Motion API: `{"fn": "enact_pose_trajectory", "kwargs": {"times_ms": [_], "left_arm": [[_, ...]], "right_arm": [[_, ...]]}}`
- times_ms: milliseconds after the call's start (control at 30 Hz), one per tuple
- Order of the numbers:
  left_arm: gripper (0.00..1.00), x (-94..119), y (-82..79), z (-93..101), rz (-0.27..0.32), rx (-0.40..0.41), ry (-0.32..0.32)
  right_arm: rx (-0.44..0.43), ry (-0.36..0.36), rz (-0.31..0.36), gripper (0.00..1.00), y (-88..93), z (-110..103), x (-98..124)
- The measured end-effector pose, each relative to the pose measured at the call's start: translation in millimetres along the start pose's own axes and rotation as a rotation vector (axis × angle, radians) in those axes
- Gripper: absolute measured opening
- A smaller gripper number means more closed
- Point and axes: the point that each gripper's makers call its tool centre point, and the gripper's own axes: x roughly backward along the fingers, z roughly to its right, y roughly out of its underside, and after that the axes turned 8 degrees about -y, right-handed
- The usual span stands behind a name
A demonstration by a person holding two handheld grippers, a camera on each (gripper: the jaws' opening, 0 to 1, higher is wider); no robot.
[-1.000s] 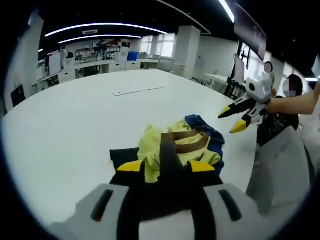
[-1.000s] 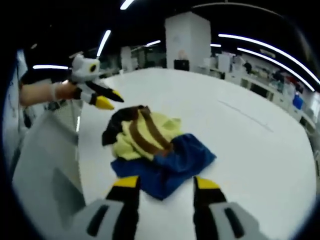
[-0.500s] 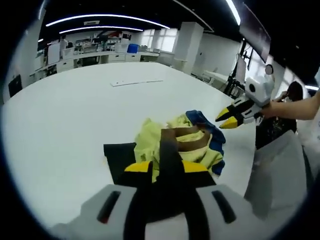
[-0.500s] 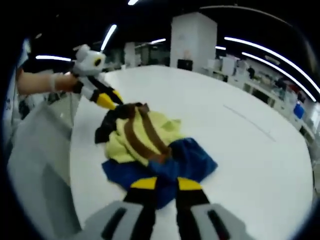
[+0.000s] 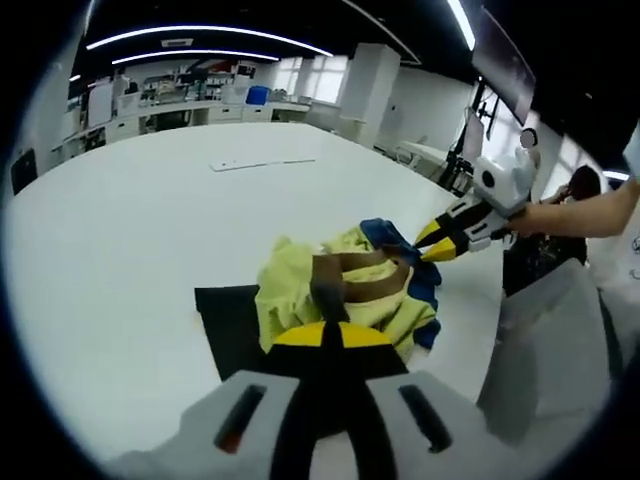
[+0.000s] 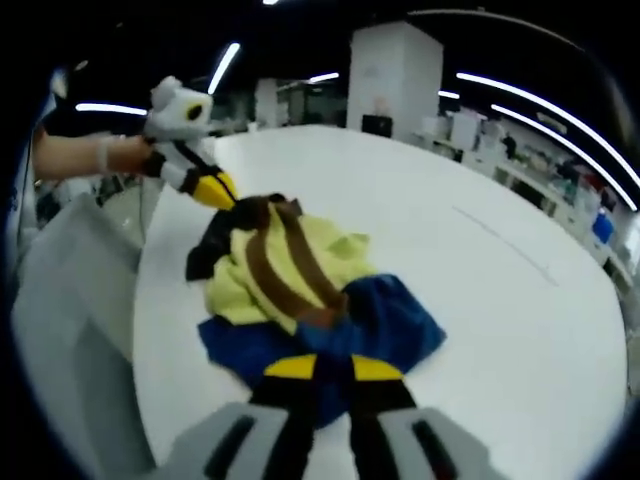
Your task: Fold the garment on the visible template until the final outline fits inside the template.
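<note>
Your left tongs (image 5: pixel 331 333) are clamped on the yellow end of the crumpled yellow, brown and blue garment (image 5: pixel 345 290); your right tongs (image 6: pixel 333 366) pinch its blue end. It lies bunched beside the black template sheet (image 5: pixel 225 315) on the white bench (image 5: pixel 130 230). Next, likely lift and spread it flat.

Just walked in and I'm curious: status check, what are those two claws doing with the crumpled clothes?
Left gripper shut on garment, yellow end. Right gripper shut on its blue end. Garment bunched, unfolded, on white table. Nothing in the way.
</note>
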Motion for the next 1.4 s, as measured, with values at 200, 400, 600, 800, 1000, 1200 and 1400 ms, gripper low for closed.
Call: {"fn": "enact_pose_trajectory", "kwargs": {"times_ms": [200, 400, 600, 800, 1000, 1200, 1400], "left_arm": [[0.00, 15, -13.6, -0.9, 0.043, -0.017, -0.010], [0.00, 26, -26.9, -4.1, 0.071, -0.031, -0.025], [0.00, 28, -31.5, -5.2, 0.079, -0.035, -0.030], [0.00, 33, -36.8, -7.9, 0.096, -0.030, -0.038], [0.00, 42, -53.4, -12.2, 0.127, -0.045, -0.055], [0.00, 55, -84.4, -15.9, 0.192, -0.055, -0.067], [0.00, 71, -125.2, -17.5, 0.280, -0.083, -0.090]], "right_arm": [[0.008, 0.004, -0.006, 0.07, 1.2, 3, -4], [0.019, 0.005, -0.019, 0.07, 2.2, 1, -10], [0.034, 0.036, -0.019, 0.00, -0.2, 4, -10], [0.027, 0.060, 0.043, 0.00, -16.1, 8, 6], [0.010, 0.120, 0.172, 0.00, -54.9, 17, 44], [0.026, 0.167, 0.281, 0.00, -95.2, 24, 83], [0.061, 0.200, 0.349, 0.00, -130.4, 20, 115]]}}
